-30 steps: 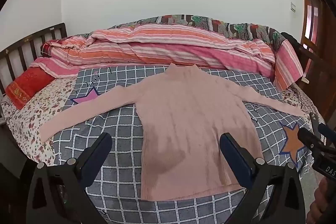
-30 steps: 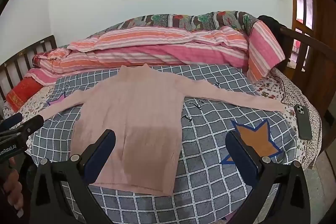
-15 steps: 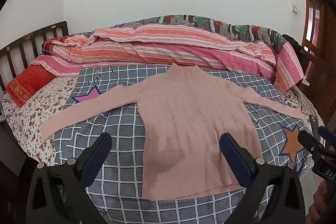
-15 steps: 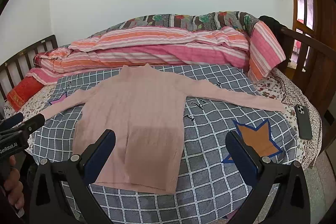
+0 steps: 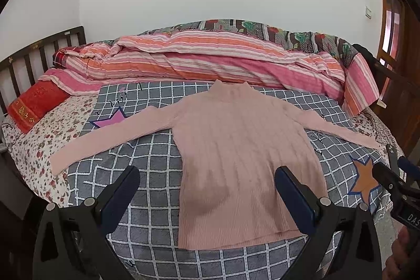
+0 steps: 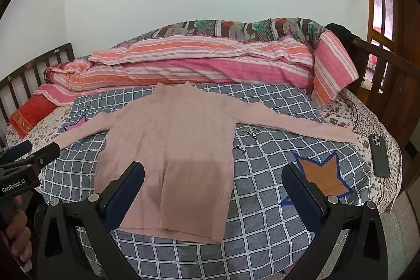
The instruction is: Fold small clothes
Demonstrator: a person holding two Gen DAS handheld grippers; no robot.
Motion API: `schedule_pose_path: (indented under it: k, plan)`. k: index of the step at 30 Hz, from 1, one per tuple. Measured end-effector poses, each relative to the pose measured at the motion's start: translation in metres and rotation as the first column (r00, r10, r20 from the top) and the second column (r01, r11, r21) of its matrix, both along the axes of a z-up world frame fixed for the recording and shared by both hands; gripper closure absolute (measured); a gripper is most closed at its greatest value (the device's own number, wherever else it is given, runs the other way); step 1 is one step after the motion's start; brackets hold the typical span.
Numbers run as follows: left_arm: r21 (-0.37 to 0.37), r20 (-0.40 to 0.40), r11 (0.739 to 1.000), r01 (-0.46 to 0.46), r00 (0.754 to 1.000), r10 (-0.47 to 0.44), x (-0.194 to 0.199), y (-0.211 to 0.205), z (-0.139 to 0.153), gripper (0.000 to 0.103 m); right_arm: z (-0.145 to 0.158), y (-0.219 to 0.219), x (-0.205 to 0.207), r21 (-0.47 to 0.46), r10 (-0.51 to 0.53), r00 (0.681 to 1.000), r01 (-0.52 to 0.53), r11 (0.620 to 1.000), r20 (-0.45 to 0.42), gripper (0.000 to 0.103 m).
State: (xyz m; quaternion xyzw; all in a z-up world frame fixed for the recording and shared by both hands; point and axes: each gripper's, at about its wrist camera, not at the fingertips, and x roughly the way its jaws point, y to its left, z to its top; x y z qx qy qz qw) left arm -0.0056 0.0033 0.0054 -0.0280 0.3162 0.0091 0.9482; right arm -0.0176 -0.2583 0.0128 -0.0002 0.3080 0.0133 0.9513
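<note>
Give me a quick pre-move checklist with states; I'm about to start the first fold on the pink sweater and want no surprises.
1. Sweater lies flat, sleeves spread: ok.
2. Left gripper open, empty: ok.
3. Right gripper open, empty: ok.
4. Phone clear of the right sleeve cuff: ok, though close.
5. Hem free of wrinkles: cannot tell.

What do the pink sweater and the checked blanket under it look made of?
Pink sweater: soft ribbed knit, matte; vertical ribs show, fibre unclear. Checked blanket: plush, fleece-like fabric; mottled, slightly fuzzy grey surface with printed white grid lines and stars.
</note>
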Motion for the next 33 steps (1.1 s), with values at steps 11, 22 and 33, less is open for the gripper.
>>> schedule_pose_path:
  k: [11, 22, 33]
  plan:
    - [0.0, 0.0, 1.0, -0.001, 1.0, 0.001, -0.0007, 0.0019, 0.0002, 0.0, 0.0028, 0.0026, -0.0028, -0.002, 0.005, 1.0, -0.005, 1.0, 0.01, 0.0]
    - [-0.001, 0.003, 1.0, -0.003, 1.0, 0.003, -0.0008, 0.0031, 0.0031, 0.0, 0.0075, 0.0059, -0.0045, -0.008, 0.009, 1.0, -0.009, 1.0, 0.02, 0.0]
    - [-0.001, 0.003, 1.0, -0.004, 1.0, 0.004, -0.0013, 0.0033, 0.0033, 0.0, 0.0092, 0.0069, -0.0058, -0.015, 0.008, 1.0, -0.007, 1.0, 0.023, 0.0]
